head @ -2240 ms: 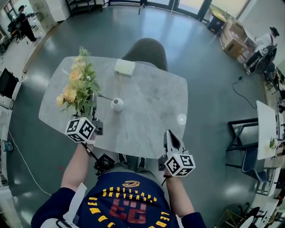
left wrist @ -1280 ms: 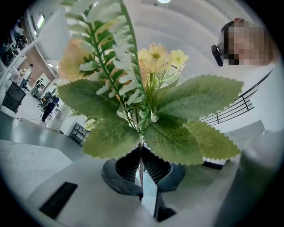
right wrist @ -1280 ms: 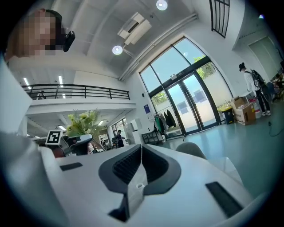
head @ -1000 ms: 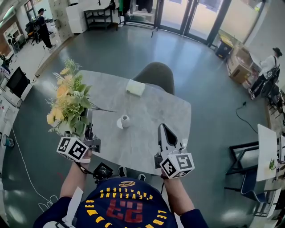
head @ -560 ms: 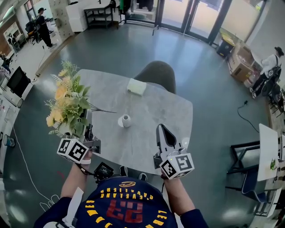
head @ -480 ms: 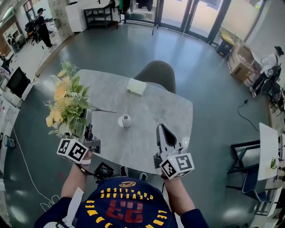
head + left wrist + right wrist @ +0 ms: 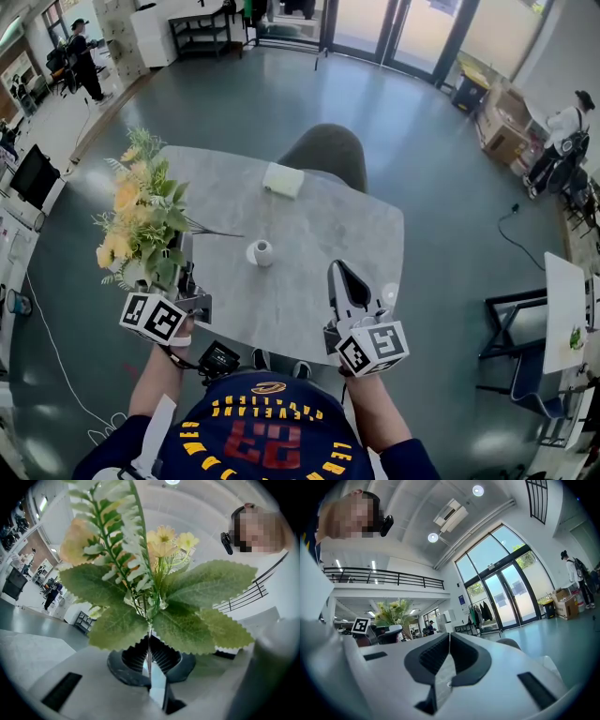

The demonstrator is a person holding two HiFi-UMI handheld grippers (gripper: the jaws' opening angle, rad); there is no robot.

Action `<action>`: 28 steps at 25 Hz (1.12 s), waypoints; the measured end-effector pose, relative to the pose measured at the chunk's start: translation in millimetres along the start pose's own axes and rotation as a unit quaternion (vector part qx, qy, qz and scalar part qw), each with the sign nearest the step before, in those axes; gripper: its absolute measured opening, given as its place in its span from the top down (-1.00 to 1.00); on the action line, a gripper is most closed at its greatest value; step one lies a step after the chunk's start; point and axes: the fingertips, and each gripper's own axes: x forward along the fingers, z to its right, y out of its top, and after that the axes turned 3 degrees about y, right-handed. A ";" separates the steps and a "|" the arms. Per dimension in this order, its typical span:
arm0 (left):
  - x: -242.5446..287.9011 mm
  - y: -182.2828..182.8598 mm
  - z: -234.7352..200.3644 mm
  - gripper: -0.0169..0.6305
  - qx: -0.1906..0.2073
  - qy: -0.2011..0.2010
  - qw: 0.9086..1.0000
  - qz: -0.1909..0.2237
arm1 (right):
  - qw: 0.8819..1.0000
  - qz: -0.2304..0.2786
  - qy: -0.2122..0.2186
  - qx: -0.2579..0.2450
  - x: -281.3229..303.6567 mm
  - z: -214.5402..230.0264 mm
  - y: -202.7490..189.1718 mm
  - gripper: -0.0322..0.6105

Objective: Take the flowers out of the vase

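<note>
Person's navy jersey (image 7: 267,431): yellow lettering set in arcs, red numerals, and a small yellow-and-red emblem (image 7: 270,386) at the collar. Navy sleeves (image 7: 103,442) lie to either side of the jersey. Ahead of the jersey, the left gripper (image 7: 149,644) and right gripper (image 7: 340,272) have white moulded bodies, dark grey ribbed jaw pads and black rectangular slots. Each carries a white cube (image 7: 372,348) printed with black square markers. A black cable (image 7: 192,330) leads to a small black box (image 7: 218,358) just ahead of the jersey.
</note>
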 end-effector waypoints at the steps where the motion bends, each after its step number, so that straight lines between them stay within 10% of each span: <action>1: -0.2 0.2 -0.8 0.90 -0.001 -0.001 1.000 -0.001 | 1.000 -0.001 -0.001 -0.001 0.0 -1.5 0.1 0.87; 28: -1.5 -3.2 -0.7 0.90 0.000 -0.010 1.000 -0.010 | 1.000 -0.006 -0.005 -0.006 -5.1 -7.7 1.1 0.87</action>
